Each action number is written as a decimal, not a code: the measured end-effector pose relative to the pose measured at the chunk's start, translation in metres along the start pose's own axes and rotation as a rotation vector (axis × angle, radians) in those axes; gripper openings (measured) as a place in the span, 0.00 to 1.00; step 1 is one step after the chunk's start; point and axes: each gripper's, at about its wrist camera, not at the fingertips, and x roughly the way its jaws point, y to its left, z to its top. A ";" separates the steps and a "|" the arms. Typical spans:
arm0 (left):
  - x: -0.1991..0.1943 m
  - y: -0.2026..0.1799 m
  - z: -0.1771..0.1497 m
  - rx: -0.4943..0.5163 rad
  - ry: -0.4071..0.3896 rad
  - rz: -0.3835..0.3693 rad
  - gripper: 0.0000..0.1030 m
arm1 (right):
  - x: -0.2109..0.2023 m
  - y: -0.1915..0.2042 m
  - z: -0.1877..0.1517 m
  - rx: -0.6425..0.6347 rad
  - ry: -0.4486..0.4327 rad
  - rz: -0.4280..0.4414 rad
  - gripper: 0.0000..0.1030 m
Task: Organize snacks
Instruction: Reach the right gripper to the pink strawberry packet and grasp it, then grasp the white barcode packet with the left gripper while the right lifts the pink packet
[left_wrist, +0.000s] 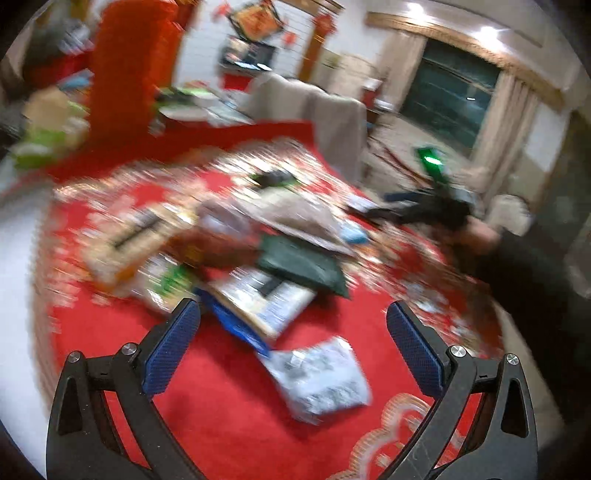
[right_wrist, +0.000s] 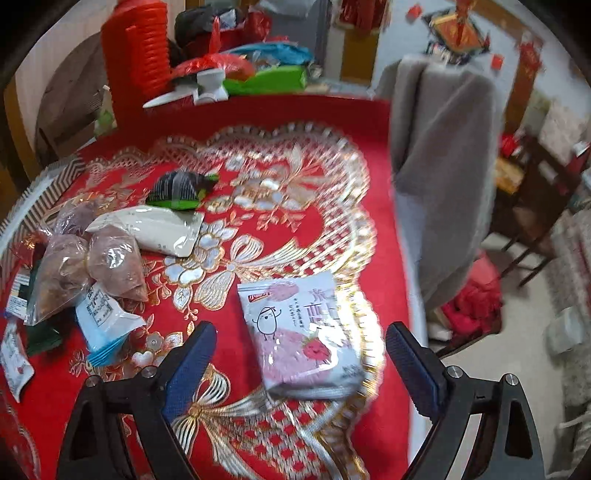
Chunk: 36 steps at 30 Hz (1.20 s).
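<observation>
Both claws, left claw (left_wrist: 293, 314) and right claw (right_wrist: 301, 334), gape above scattered snack packets (right_wrist: 110, 254).

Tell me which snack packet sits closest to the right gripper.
The pink-and-white packet with the cartoon face, lying alone between the open right gripper fingers; the other packets are clustered far left.
</observation>
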 end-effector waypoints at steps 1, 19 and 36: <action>0.004 -0.003 -0.002 0.009 0.022 -0.011 0.99 | 0.004 -0.001 0.002 -0.001 0.006 0.011 0.86; 0.026 -0.048 -0.029 0.164 0.171 -0.004 0.99 | -0.001 0.019 -0.014 0.032 -0.044 0.030 0.50; 0.050 -0.052 -0.030 0.111 0.232 0.226 0.92 | -0.016 0.031 -0.020 0.273 -0.139 -0.002 0.48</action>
